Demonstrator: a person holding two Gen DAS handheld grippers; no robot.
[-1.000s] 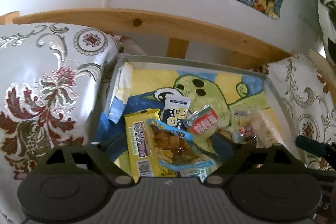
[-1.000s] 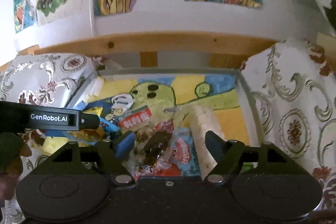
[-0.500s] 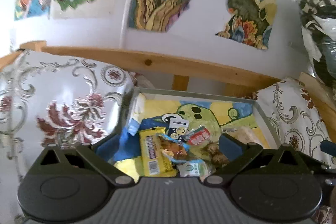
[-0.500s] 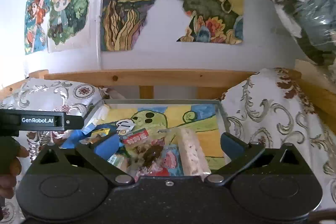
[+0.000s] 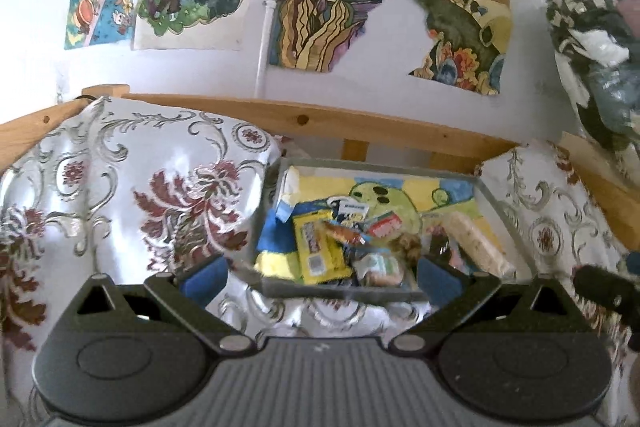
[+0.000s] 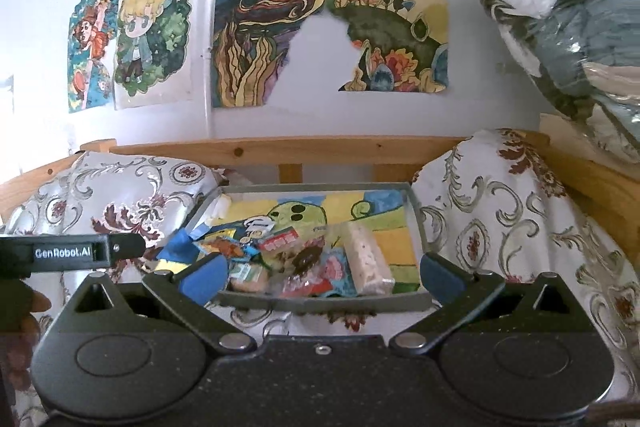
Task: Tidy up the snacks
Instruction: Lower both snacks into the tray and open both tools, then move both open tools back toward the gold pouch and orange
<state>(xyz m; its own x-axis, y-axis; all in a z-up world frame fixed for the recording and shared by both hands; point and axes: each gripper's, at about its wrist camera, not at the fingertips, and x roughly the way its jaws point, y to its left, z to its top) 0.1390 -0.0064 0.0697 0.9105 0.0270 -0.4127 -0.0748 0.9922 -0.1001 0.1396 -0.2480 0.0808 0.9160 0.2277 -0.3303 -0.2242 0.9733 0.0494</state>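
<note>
A grey-rimmed tray with a cartoon lining holds several snack packets. Among them are a yellow packet, a long pale rice bar and a small red-and-white packet. The same tray shows in the right wrist view with the rice bar at its right. My left gripper is open and empty, held back from the tray's near edge. My right gripper is open and empty, also back from the tray.
The tray sits between two patterned cushions on a wooden bench. Drawings hang on the white wall. A plastic bag of clothes hangs at the upper right. The left tool shows at the left.
Both grippers have pulled back and up from the tray, which looks smaller and farther now. Both sets of fingers have spread wider. The snacks stay in the tray.
</note>
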